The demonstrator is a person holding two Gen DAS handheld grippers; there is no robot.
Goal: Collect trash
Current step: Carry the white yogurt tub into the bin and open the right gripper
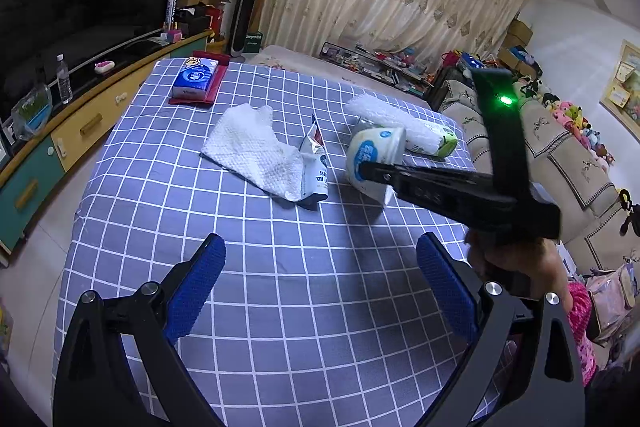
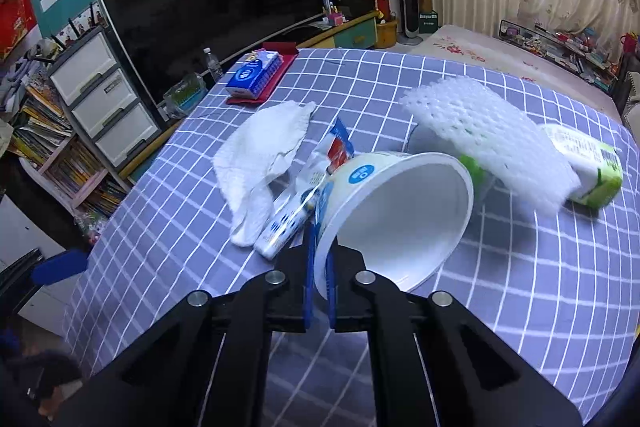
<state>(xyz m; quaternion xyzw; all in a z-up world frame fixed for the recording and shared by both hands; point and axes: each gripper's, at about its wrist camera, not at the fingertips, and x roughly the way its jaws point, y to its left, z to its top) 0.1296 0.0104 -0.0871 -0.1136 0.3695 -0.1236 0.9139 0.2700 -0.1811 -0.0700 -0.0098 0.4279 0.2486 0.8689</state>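
Observation:
My right gripper (image 2: 319, 267) is shut on the rim of a white paper cup (image 2: 396, 211) with a blue logo, held tilted above the checked tablecloth; the cup also shows in the left wrist view (image 1: 374, 157), with the right gripper (image 1: 366, 171) clamped on it. A crumpled white tissue (image 1: 256, 147) (image 2: 260, 163) and a torn silver-blue wrapper (image 1: 316, 163) (image 2: 296, 211) lie to its left. A white foam net (image 1: 380, 115) (image 2: 492, 143) and a green-white carton (image 1: 434, 143) (image 2: 588, 167) lie behind it. My left gripper (image 1: 320, 287) is open and empty over the near cloth.
A blue tissue pack on a red holder (image 1: 196, 79) (image 2: 256, 73) lies at the far left of the table. The purple checked tablecloth (image 1: 280, 307) covers the table. A TV cabinet (image 1: 80, 131) stands left, a sofa (image 1: 560, 163) right.

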